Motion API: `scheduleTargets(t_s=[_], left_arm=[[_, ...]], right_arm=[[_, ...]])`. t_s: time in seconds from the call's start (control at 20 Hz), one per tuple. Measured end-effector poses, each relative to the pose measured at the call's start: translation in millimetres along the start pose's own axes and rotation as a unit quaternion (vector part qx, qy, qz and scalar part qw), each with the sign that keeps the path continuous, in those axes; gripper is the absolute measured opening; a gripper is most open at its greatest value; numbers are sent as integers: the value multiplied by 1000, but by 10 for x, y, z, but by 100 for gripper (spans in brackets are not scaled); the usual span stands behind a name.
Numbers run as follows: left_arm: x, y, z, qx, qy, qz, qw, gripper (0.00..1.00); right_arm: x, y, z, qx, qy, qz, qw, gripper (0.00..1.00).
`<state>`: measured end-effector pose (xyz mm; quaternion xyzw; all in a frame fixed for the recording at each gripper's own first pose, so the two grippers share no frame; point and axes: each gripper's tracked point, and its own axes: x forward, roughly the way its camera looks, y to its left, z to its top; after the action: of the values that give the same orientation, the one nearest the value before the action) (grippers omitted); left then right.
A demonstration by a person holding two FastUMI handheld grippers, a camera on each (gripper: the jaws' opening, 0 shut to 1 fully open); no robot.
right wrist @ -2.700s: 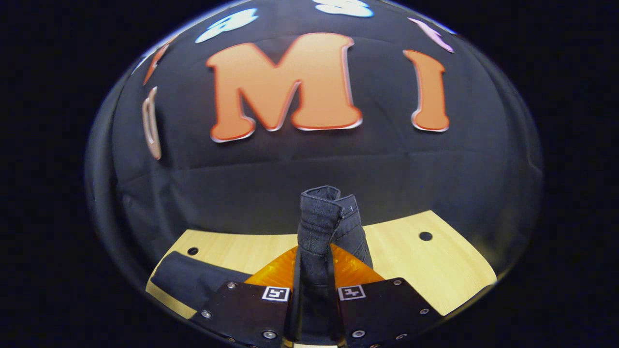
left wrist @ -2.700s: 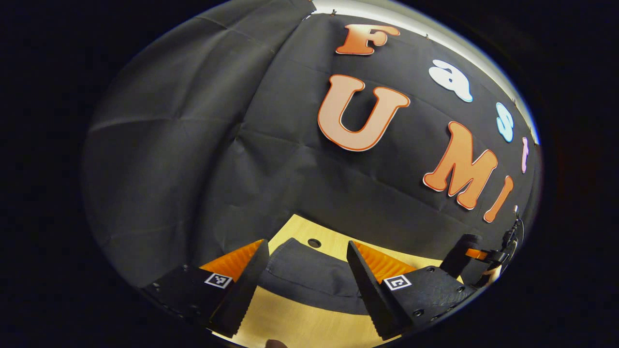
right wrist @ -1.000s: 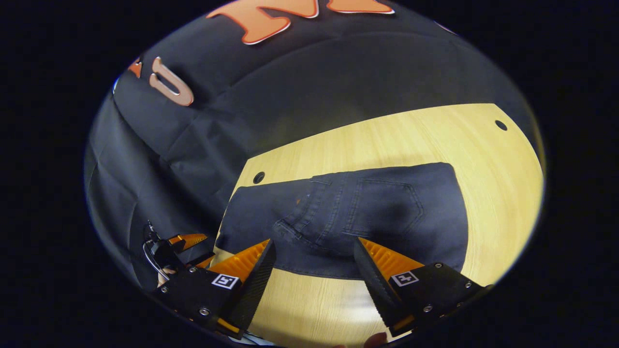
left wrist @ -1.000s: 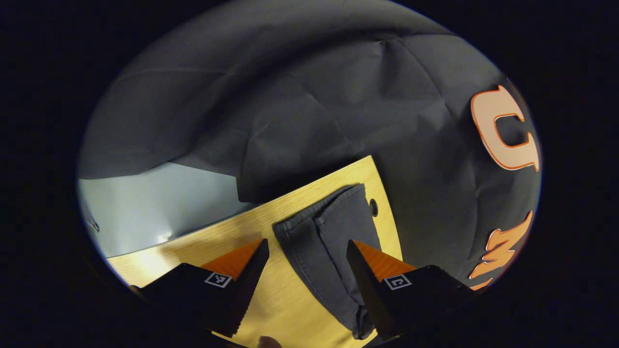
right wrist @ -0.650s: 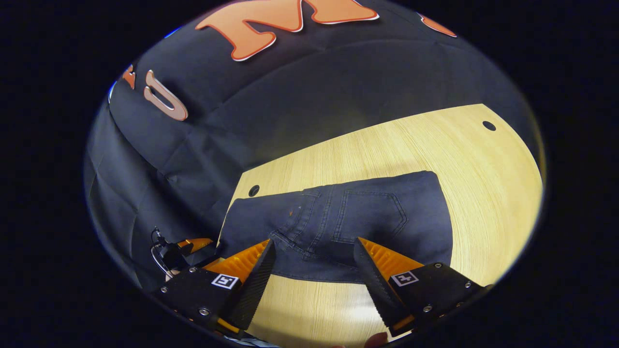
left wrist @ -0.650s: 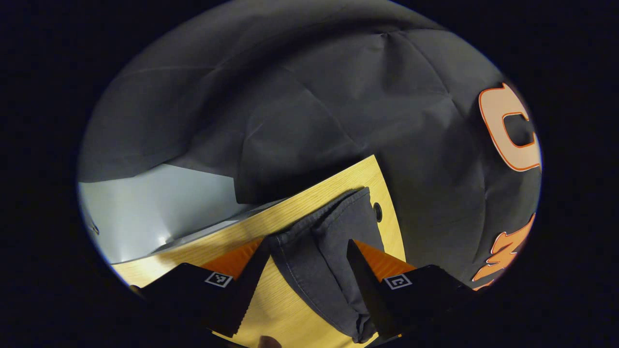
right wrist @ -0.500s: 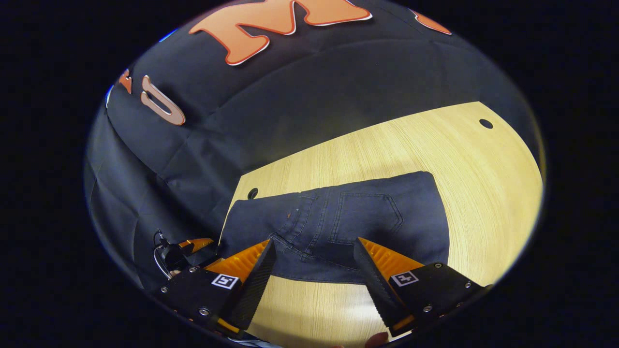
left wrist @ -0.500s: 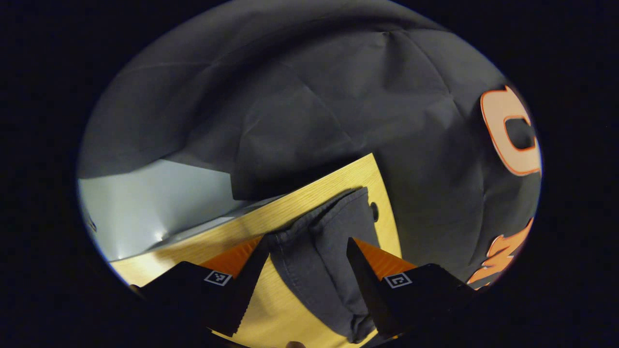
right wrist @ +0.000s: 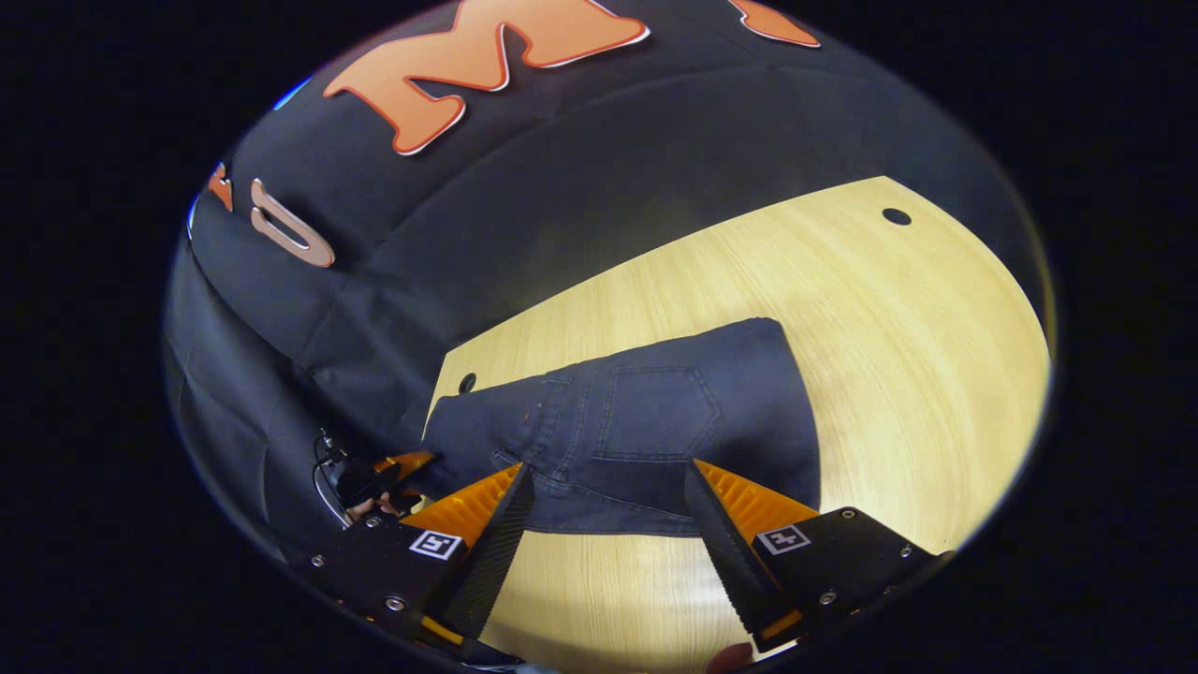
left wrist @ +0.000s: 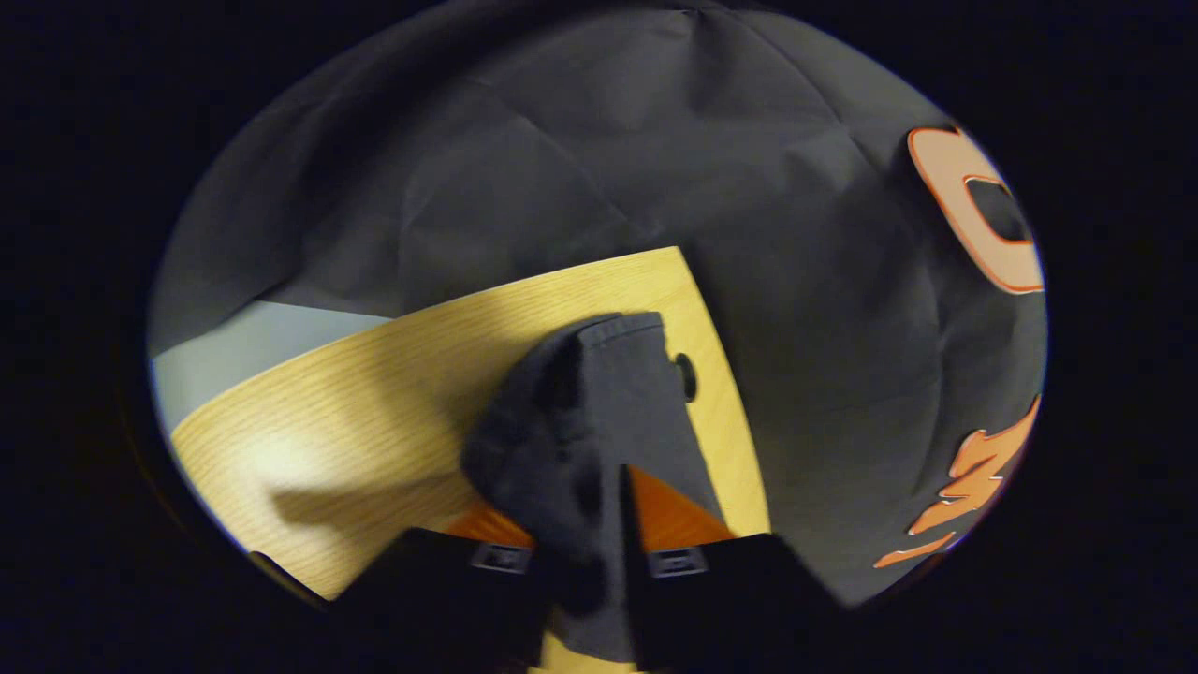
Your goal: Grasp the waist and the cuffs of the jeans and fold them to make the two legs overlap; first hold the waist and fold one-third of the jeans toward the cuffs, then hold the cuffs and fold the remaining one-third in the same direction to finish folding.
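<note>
left tool [left wrist: 578, 524] is pressed together on the cuffs [left wrist: 599, 393] of the jeans [left wrist: 599, 440]. both fingers squeeze the dark cloth, and the cloth bunches up between them. the cuff end lifts a little off the yellow wood desk [left wrist: 374, 412]. a small round hole [left wrist: 686, 376] in the desk sits just beside the cuffs. a grey floor [left wrist: 234, 346] shows past the desk edge. the left gripper view is a bit blurry.

right tool [right wrist: 608, 524] is spread wide and pinches nothing. it hangs over the near edge of the jeans [right wrist: 636, 431], which lie flat on the desk [right wrist: 889, 356]. a back pocket [right wrist: 655, 412] faces up on the folded part. at the left side of the right gripper view, the left tool [right wrist: 393, 468] shows far off at the cuff end of the jeans, with a bit of a hand [right wrist: 365, 507] behind it. two small holes in the desk show too, one near the jeans [right wrist: 466, 382] and one well apart at the far corner [right wrist: 896, 216].
</note>
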<state>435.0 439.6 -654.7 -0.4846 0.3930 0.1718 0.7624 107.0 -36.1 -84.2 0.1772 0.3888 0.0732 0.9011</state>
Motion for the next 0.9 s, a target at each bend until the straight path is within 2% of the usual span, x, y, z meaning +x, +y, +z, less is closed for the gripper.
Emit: scheduleTargets(t_s=[0.05,0.1,0.15,0.2,0.35,0.5,0.7,0.85,0.9], left_arm=[[12,-66,-76,-8,11,-9,1000,10],[-345,-219,-37,-17,9,-32,999,5],[-165,-343,-24,-16,-1,-52,999,7],[-274,-427,45,-4,-14,-62,998,6],[-551,-792,58,71,-40,-83,993,3],[-773,-1339,-105,140,-61,-110,982,3],[-1178,-2096,-492,223,-80,-137,962,3],[-1305,-2727,-1052,290,-91,-144,942,6],[-1355,-2885,-1225,313,-93,-145,934,2]], right_arm=[[-37,-70,13,-1,-5,-5,1000,99],[-88,-143,17,-3,-8,-13,1000,99],[-123,-214,33,-7,-14,-18,1000,99],[-170,-269,43,-8,-19,-22,1000,98],[-266,-342,150,-2,-38,-18,999,99],[-404,-447,284,-3,-58,-11,998,99],[-673,-744,508,-11,-91,-15,996,98],[-879,-1018,681,-13,-111,-16,994,98],[-958,-1115,729,-7,-114,-13,993,98]])
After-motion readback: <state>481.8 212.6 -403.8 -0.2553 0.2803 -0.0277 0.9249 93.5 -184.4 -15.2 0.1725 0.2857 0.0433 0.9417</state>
